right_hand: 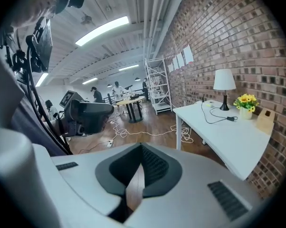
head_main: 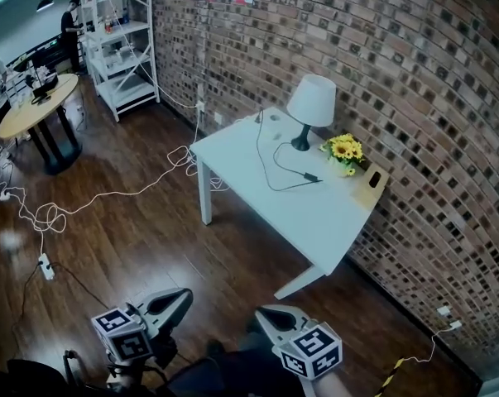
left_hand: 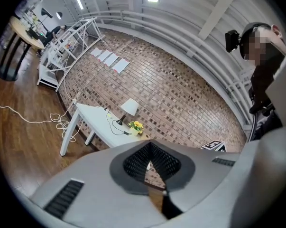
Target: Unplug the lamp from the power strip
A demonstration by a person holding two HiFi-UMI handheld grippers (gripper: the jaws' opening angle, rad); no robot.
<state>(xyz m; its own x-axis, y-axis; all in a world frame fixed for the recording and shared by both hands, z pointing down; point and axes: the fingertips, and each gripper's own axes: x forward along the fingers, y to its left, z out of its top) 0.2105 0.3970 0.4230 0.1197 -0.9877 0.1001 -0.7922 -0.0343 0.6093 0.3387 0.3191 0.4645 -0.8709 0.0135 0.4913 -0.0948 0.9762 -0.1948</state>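
Two grippers show at the bottom edge of the head view, the left gripper (head_main: 181, 294) and the right gripper (head_main: 266, 314), each partly cut off by the frame. Both are clenched, fingertips together with nothing between them, as their own views confirm. They are well apart from the white table (head_main: 315, 213), which stands against the brick wall (head_main: 415, 98). The lamp (head_main: 312, 102) stands upright on the table near the wall, beside a small pot of yellow flowers (head_main: 343, 150) and a wooden block (head_main: 371, 187). Its black cord (head_main: 266, 172) loops over the tabletop towards the far corner, where its end is too small to make out. One white power strip (head_main: 45, 265) lies on the wooden floor far to the left among pale cables, but whether the lamp's cord reaches it cannot be told. Behind stand a white shelf (head_main: 121, 48) and a round table (head_main: 34, 106), with people there partly cut off.
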